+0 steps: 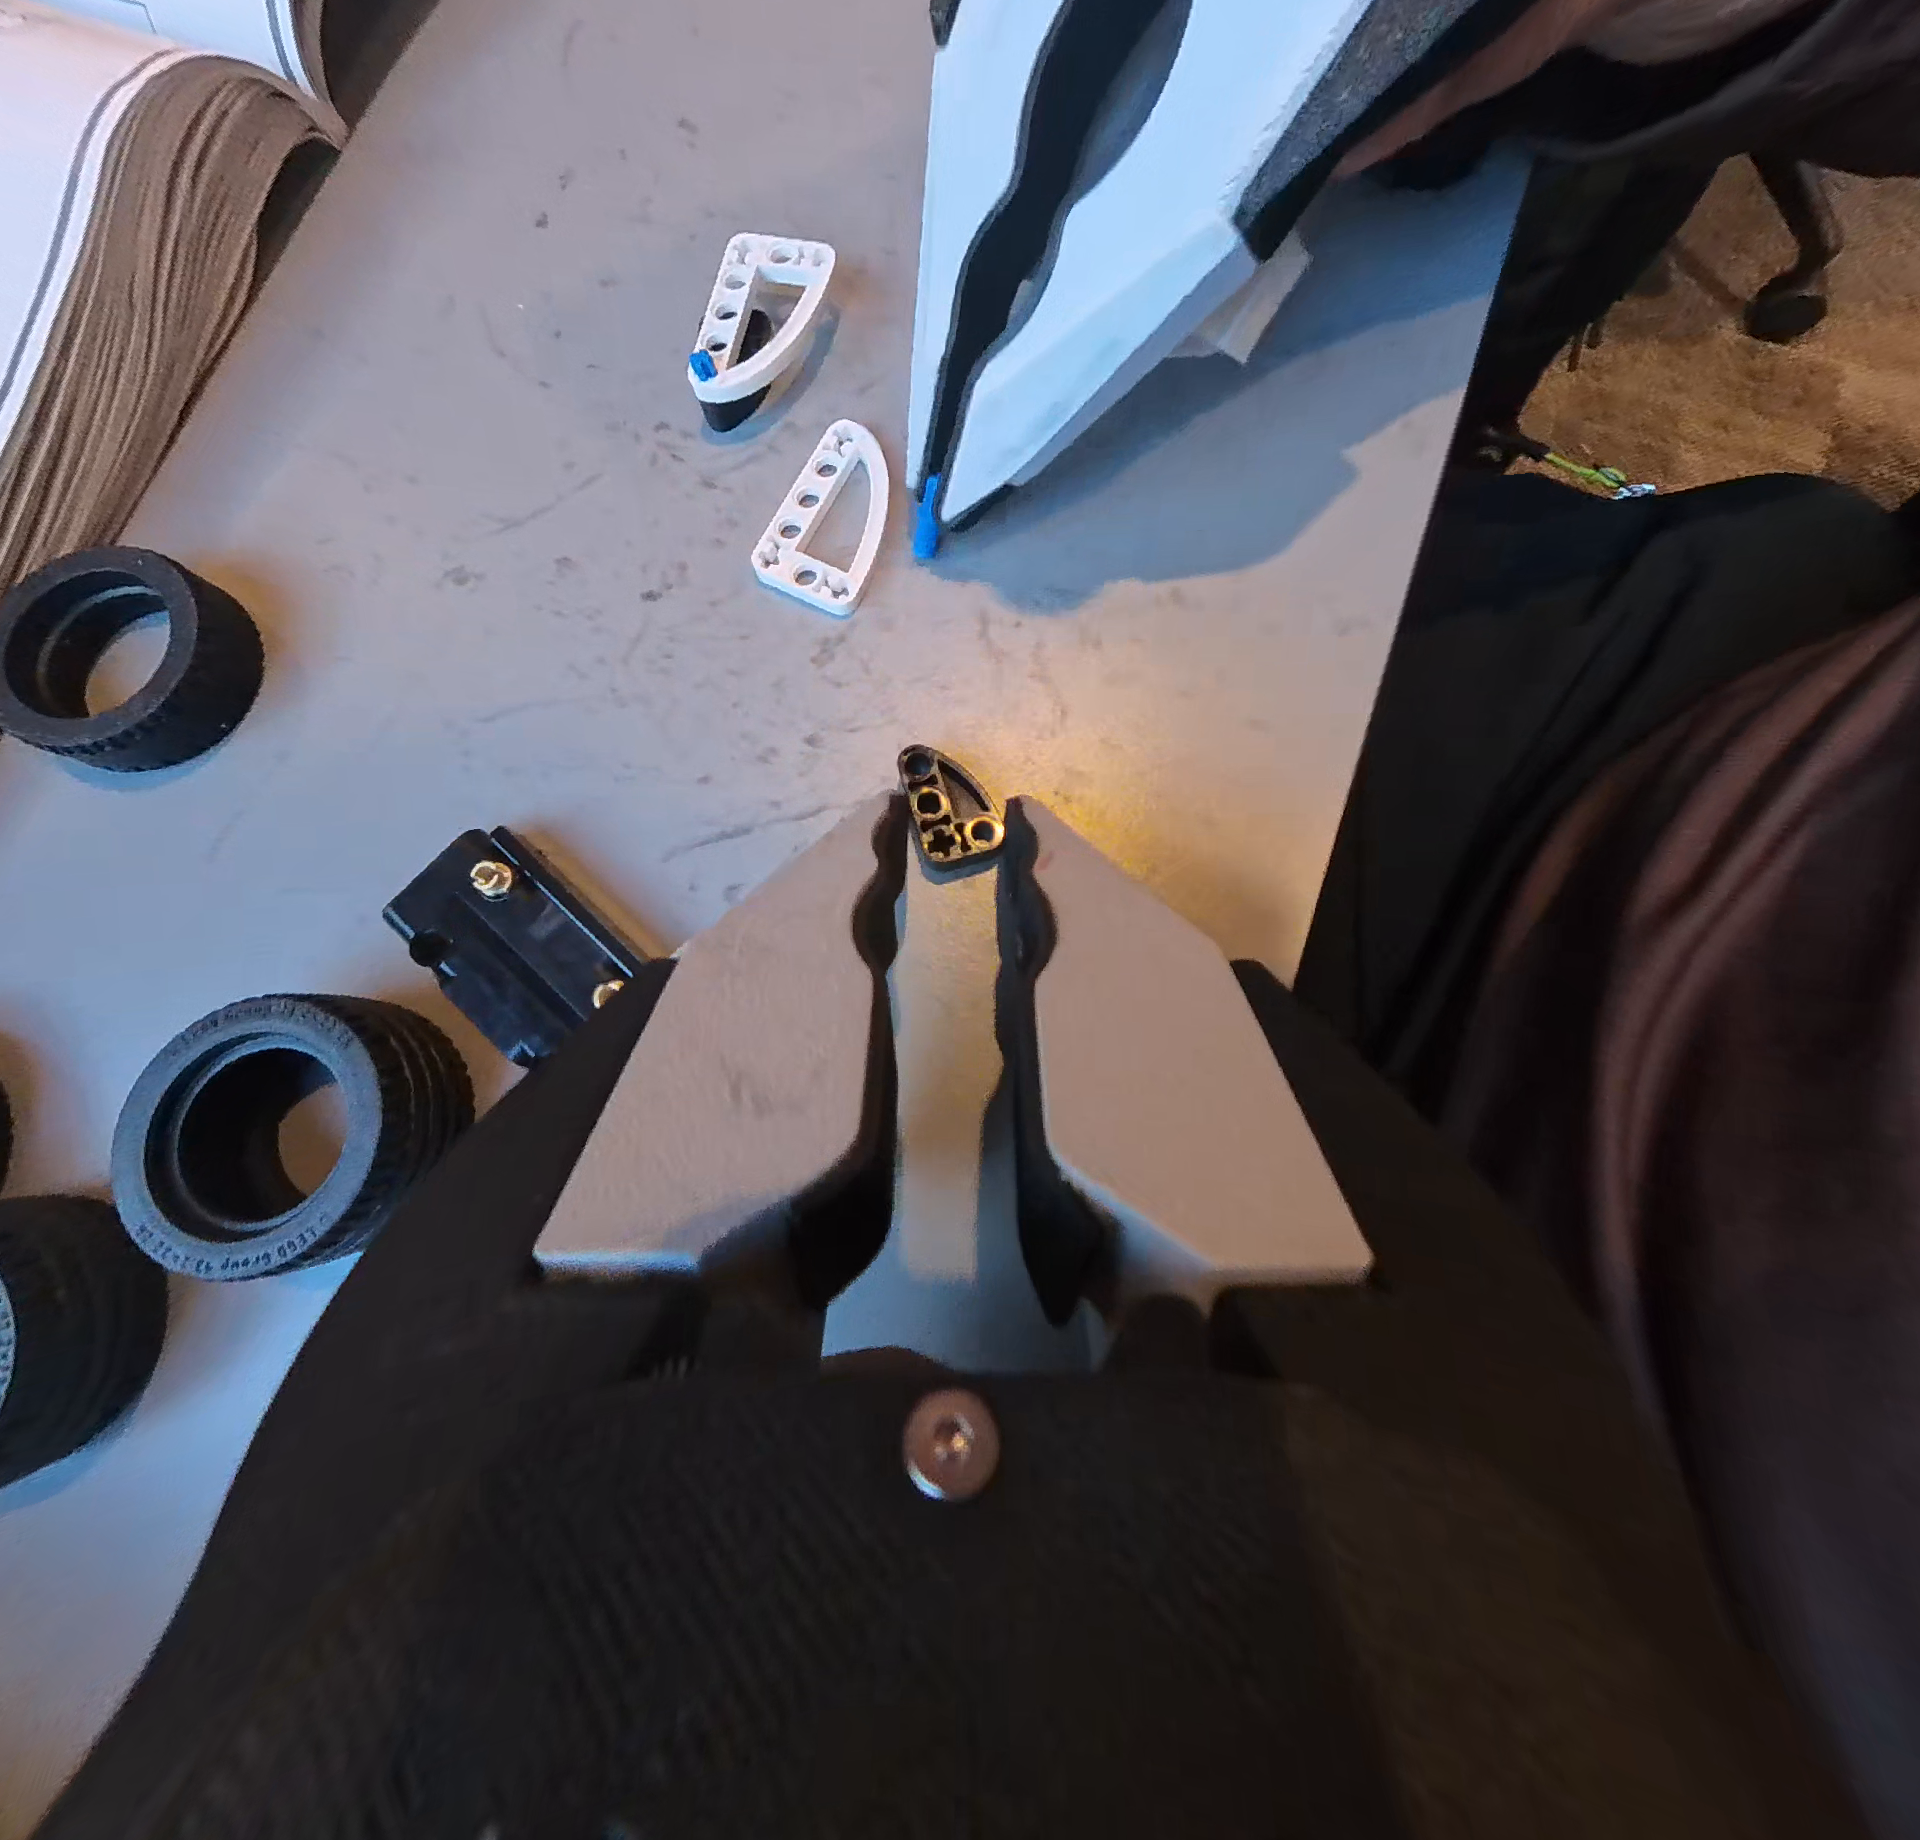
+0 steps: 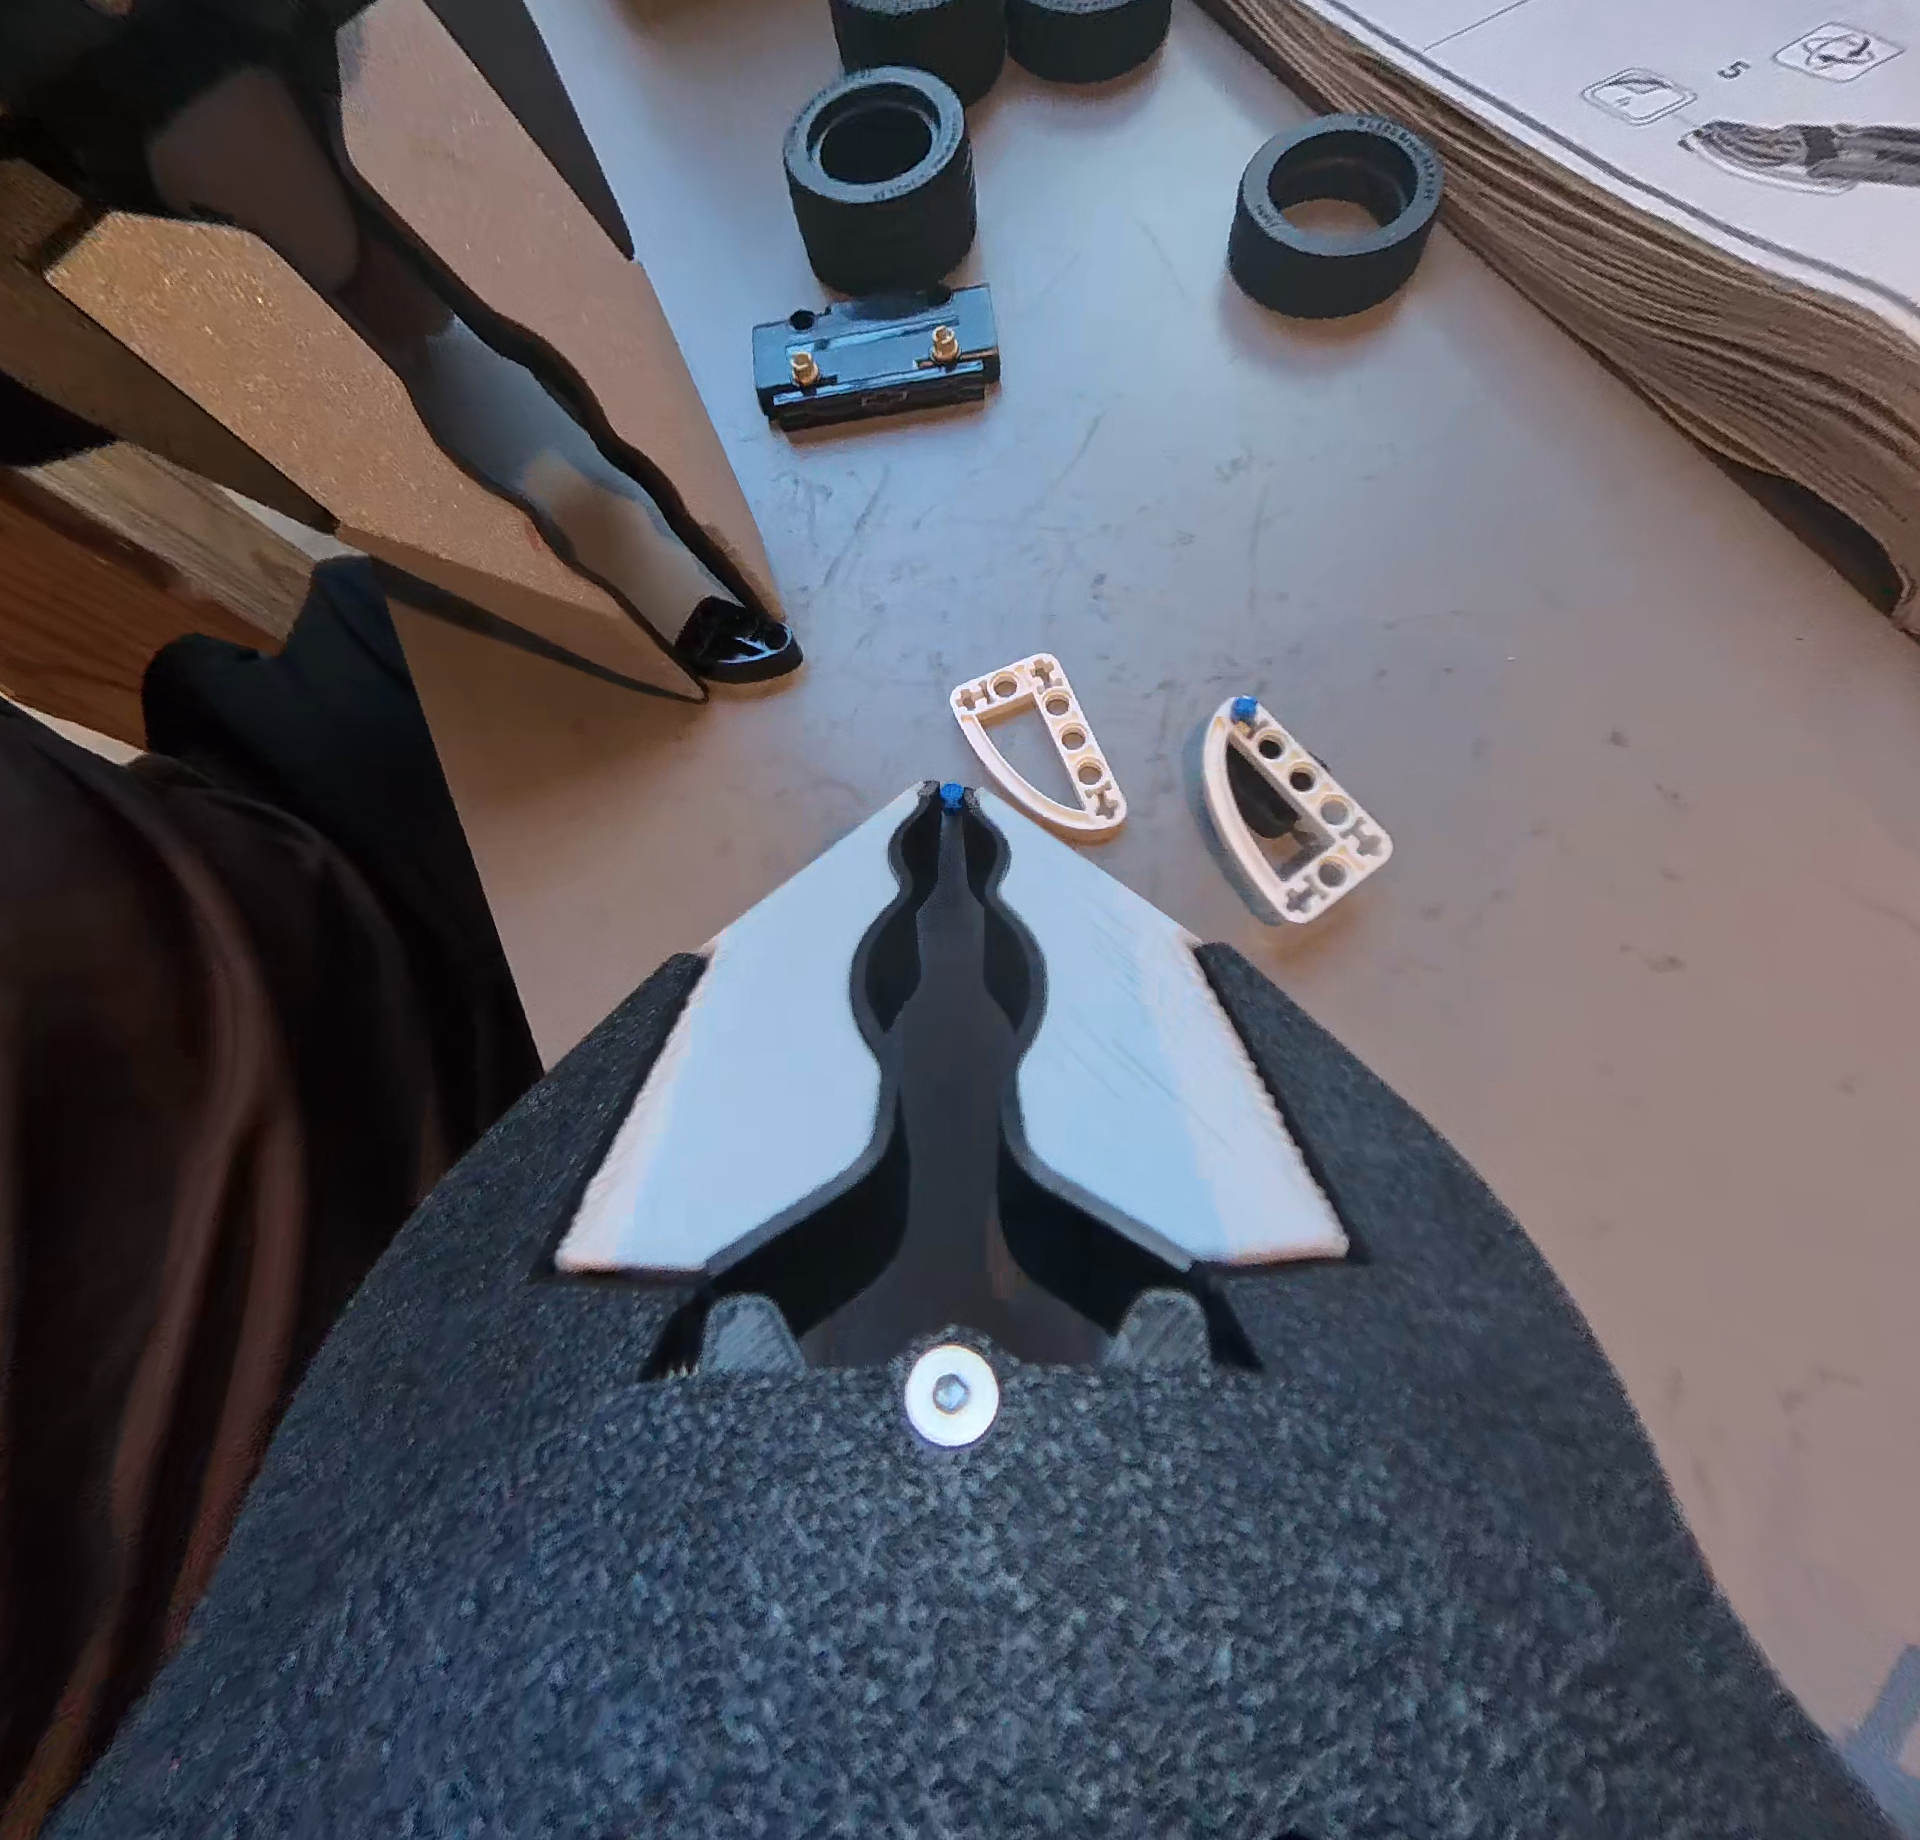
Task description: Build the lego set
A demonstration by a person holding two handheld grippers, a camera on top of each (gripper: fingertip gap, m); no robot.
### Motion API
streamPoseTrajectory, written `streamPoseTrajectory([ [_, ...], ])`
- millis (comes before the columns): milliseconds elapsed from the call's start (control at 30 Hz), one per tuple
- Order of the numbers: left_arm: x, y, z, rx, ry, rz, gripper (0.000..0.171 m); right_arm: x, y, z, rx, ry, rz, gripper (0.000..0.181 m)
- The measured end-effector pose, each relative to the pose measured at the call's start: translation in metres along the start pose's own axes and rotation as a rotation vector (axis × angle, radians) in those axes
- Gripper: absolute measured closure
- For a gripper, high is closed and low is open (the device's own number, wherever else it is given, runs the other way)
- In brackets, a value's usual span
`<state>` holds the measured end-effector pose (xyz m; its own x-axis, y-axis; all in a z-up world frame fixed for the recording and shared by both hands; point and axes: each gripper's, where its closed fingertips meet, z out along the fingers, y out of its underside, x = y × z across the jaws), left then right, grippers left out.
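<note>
Soft, cool daylight falls across my desk, with a warm yellow patch of light at frame centre in my left view. Wide-angle distortion bends the edges, my tongs' near bodies blur at the bottom, and shadows stay soft.

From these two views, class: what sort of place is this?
Probably a hobby or work desk indoors: a scuffed grey tabletop with loose black tyres, an open instruction booklet, and carpet with a chair's castor beyond its edge.

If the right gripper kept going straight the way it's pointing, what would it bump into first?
Probably the grey table. The right gripper, jaws shut on a blue pin, points down at a bare patch just left of the flat white piece. Depth is hard to judge.
</note>
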<state>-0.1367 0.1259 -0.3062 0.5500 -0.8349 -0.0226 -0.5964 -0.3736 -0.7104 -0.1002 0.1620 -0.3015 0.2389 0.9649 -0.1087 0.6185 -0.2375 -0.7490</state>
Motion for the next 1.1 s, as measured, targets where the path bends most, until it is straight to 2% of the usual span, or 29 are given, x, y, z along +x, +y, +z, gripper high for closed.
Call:
streamPoseTrajectory([
  [367, -0.001, 0.001, -0.001, 0.015, 0.011, -0.002, 0.155, 0.000, 0.004, 0.006, -0.041, 0.041, -0.076, 0.178],
  [733, -0.004, -0.002, 0.002, 0.017, -0.004, 0.008, 0.155, 0.004, -0.007, -0.004, 0.053, -0.009, 0.020, 0.178],
  [900, -0.008, -0.002, 0.002, 0.019, -0.030, 0.001, 0.146, 0.003, -0.016, -0.012, 0.128, -0.036, 0.052, 0.178],
  [1100, -0.008, -0.004, 0.000, 0.036, -0.046, 0.009, 0.142, 0.002, -0.020, -0.016, 0.167, -0.066, 0.088, 0.178],
])
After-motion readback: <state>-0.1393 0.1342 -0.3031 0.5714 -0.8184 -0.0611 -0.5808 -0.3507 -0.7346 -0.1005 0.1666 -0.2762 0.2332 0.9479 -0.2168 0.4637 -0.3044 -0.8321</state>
